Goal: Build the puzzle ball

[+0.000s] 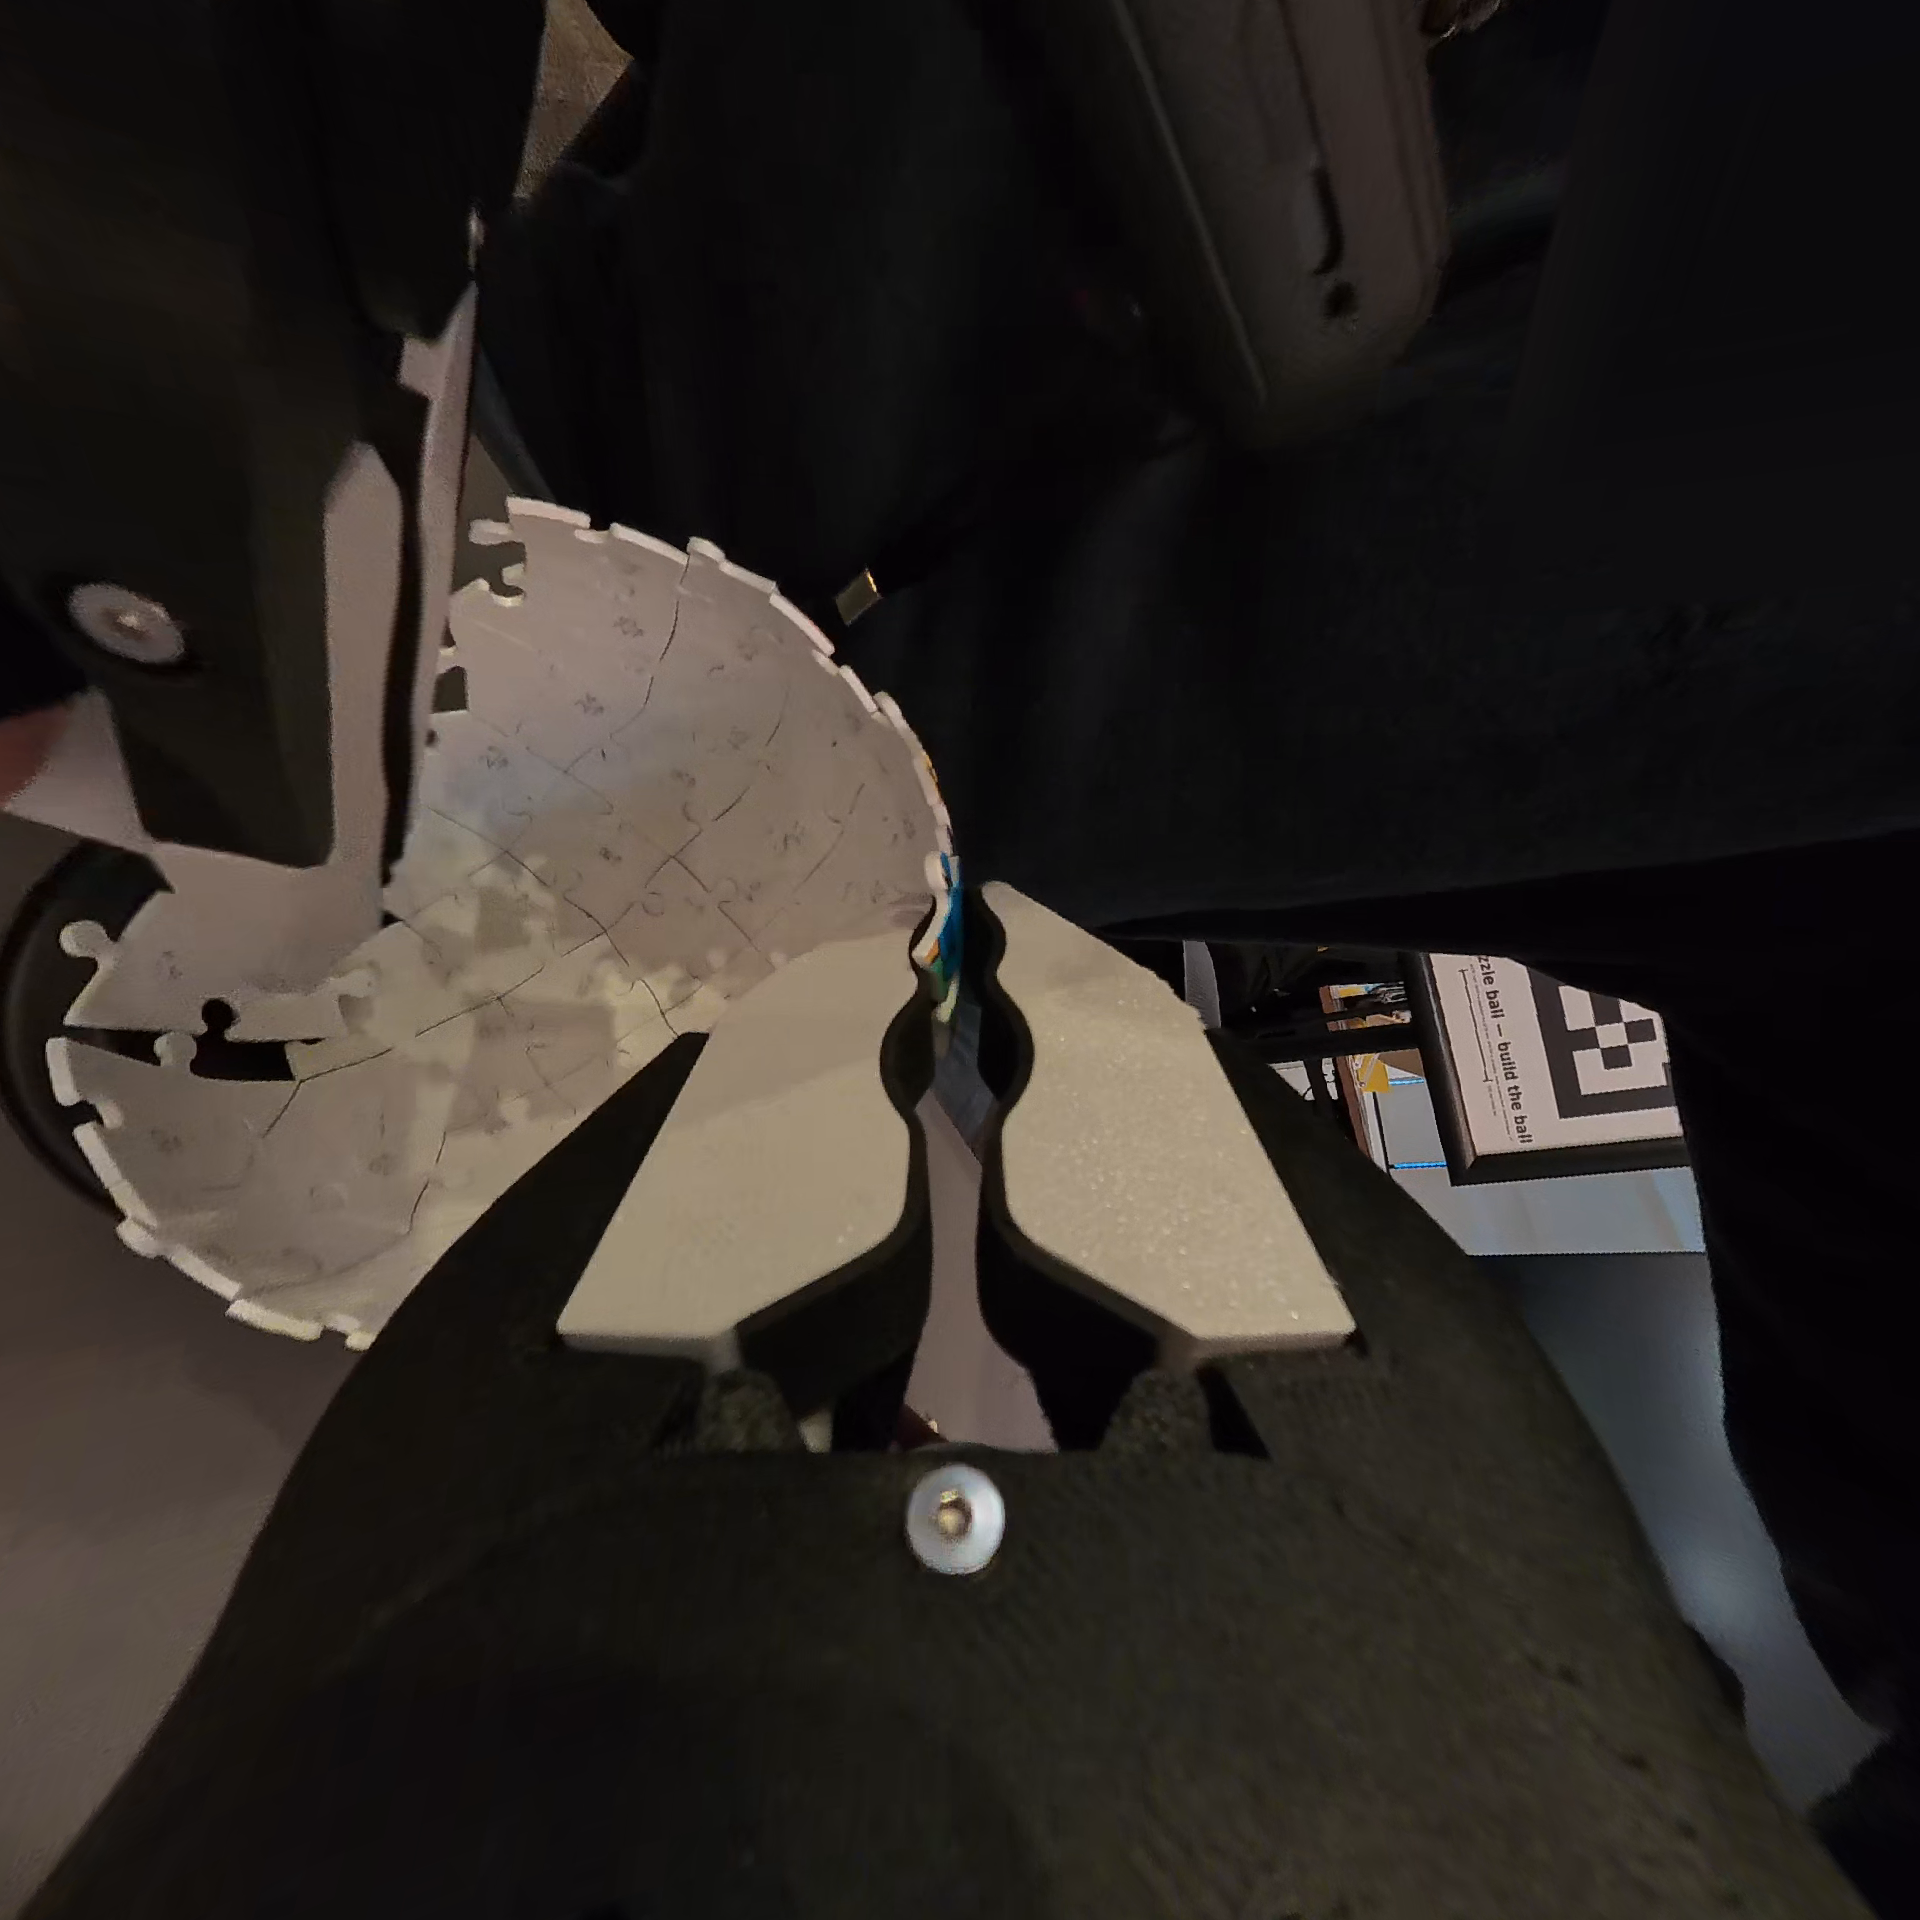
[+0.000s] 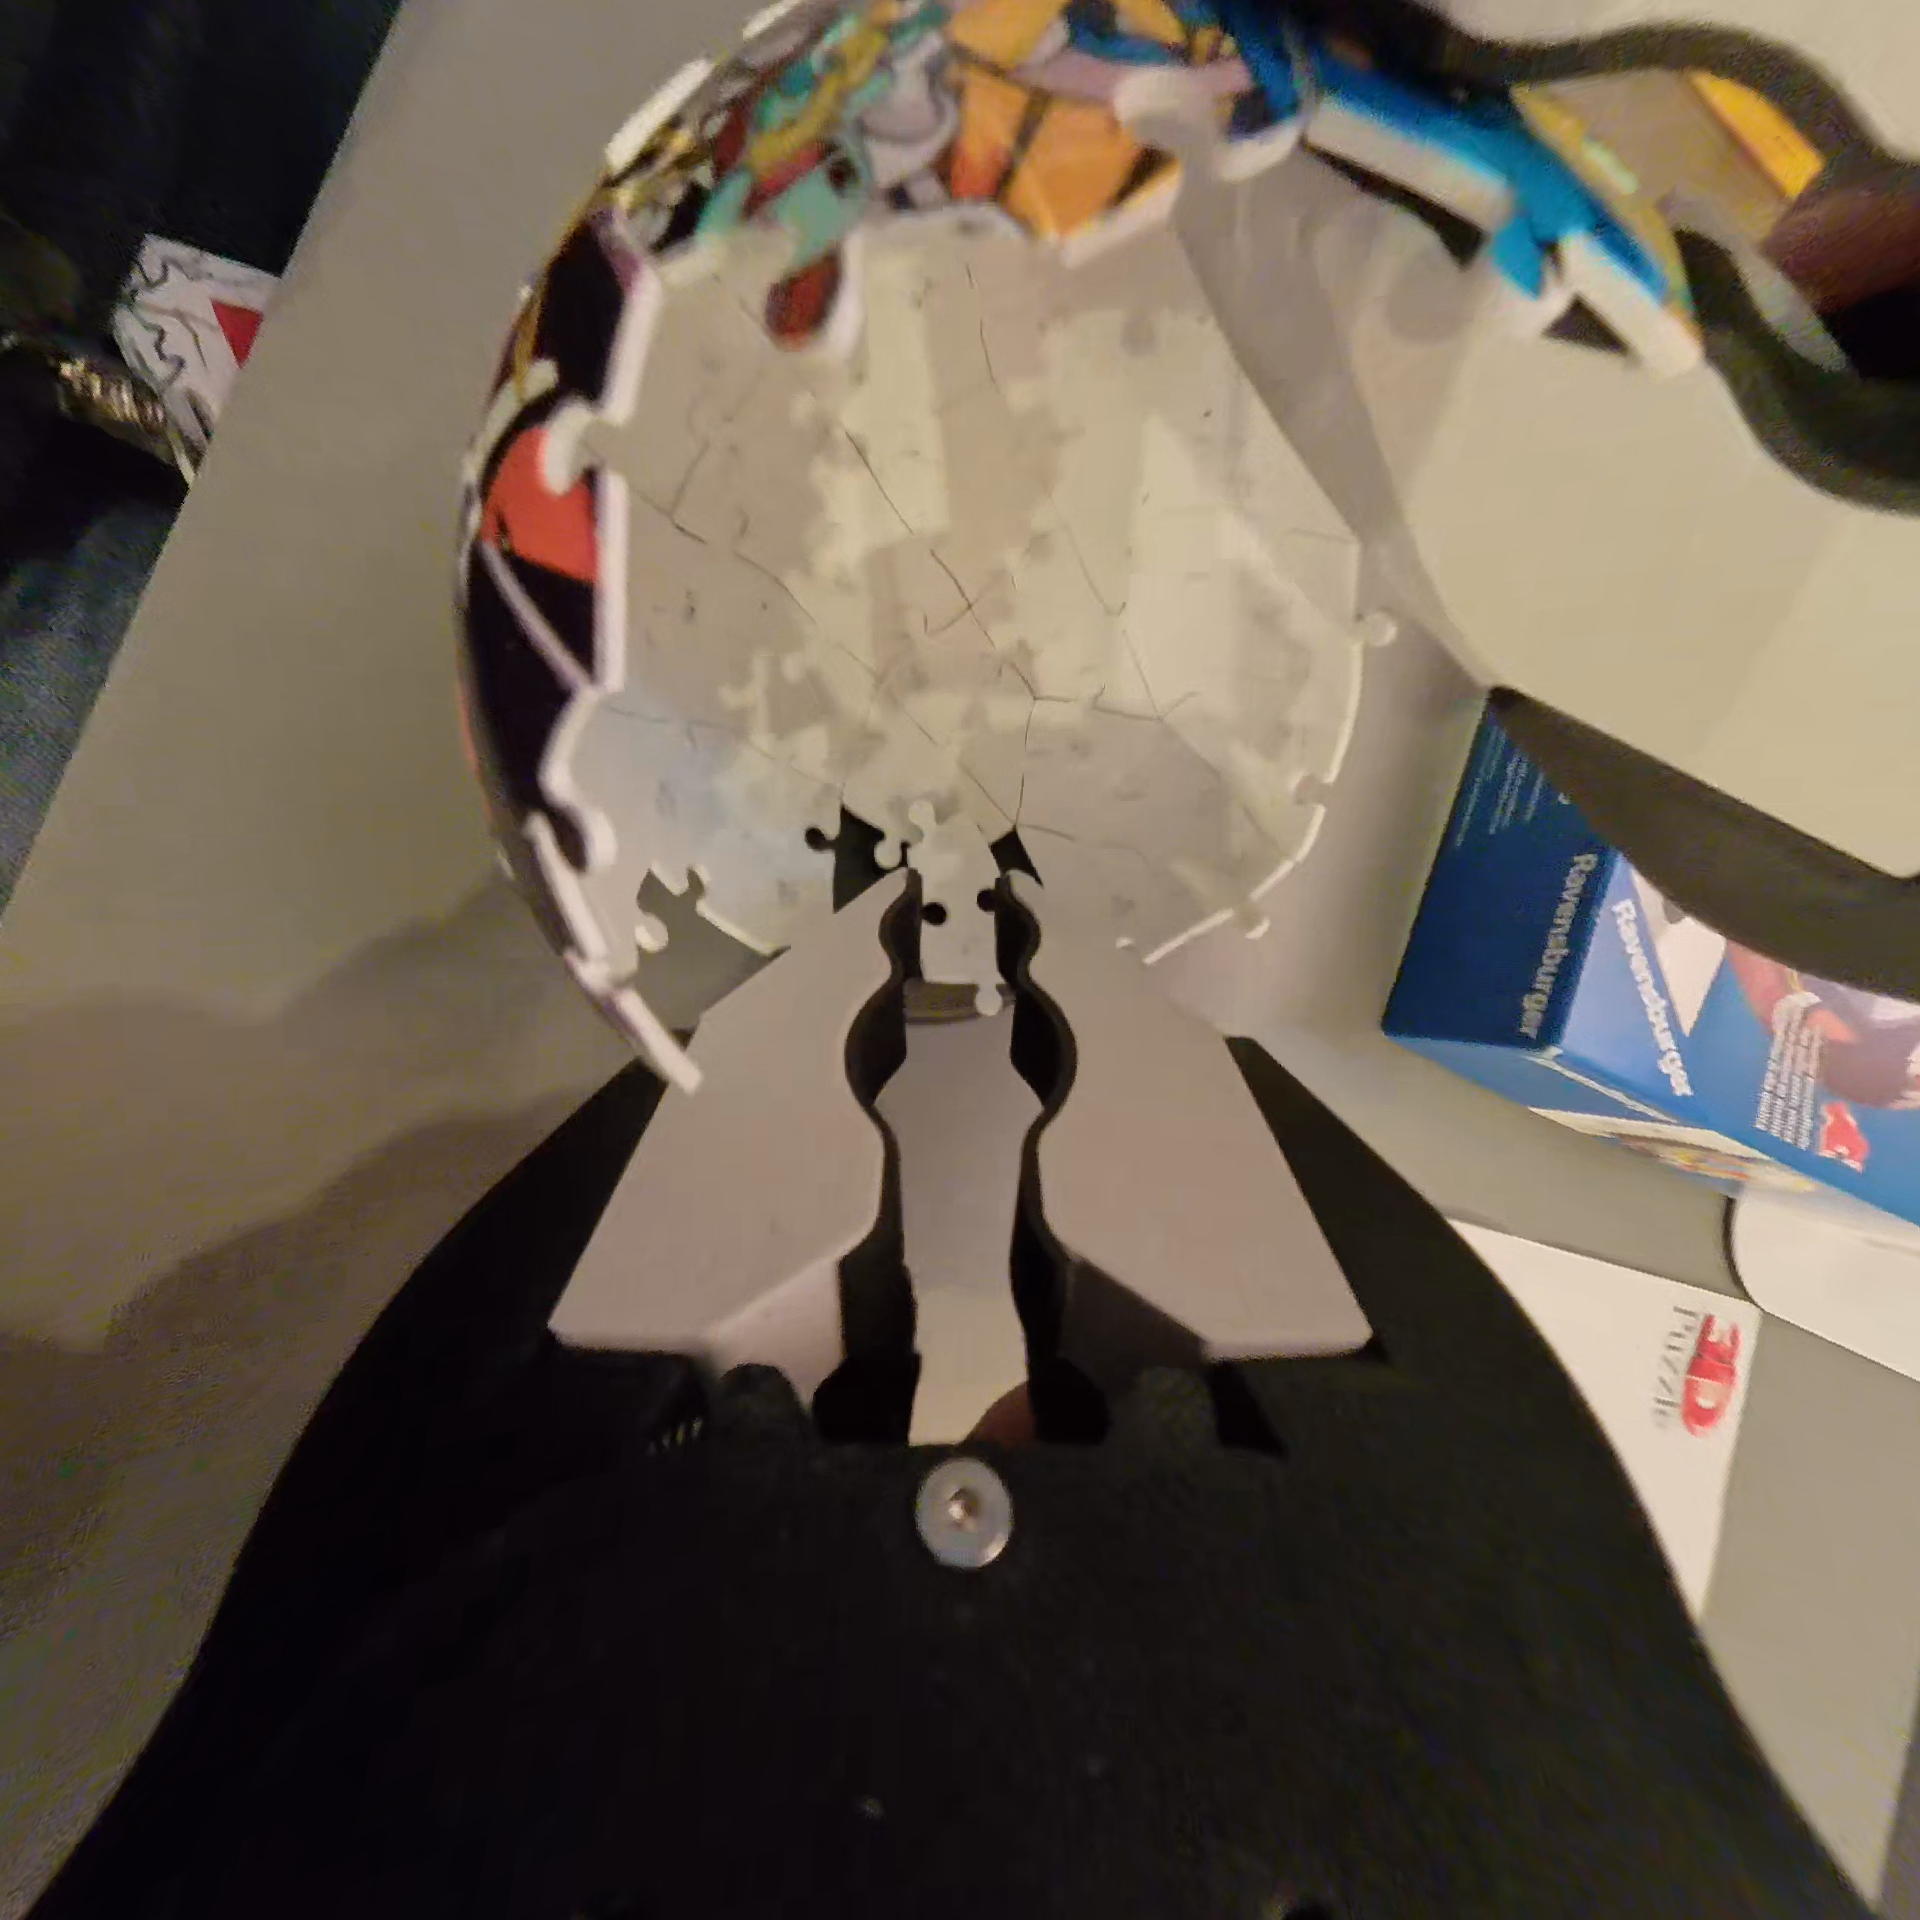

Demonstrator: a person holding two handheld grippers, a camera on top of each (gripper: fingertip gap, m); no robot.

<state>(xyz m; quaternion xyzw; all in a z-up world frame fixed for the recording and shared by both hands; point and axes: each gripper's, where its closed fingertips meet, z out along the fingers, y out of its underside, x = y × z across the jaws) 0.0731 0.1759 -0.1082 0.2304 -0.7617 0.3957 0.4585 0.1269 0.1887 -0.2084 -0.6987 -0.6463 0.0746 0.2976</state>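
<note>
The half-built puzzle ball [image 2: 987, 582] is an open shell, white inside and coloured outside. In the left wrist view the puzzle ball [image 1: 623, 831] fills the left middle. My left gripper [image 1: 961, 914] is shut on the shell's rim at its right edge, and it also shows in the right wrist view [image 2: 1558, 312] at the top right. My right gripper [image 2: 956, 904] is shut on a white puzzle piece [image 2: 956, 935] held at the shell's near rim, beside small gaps. It appears in the left wrist view [image 1: 260, 623] at the upper left, with the piece edge-on.
The ball is held over a light table [image 2: 260, 727]. A blue puzzle box [image 2: 1621, 997] lies to the right, with a white leaflet [image 2: 1662, 1382] in front of it. A framed sign [image 1: 1558, 1060] stands behind. A person's dark clothing [image 1: 1247, 520] fills the background. There is about 11 cm between the tips of the two grippers.
</note>
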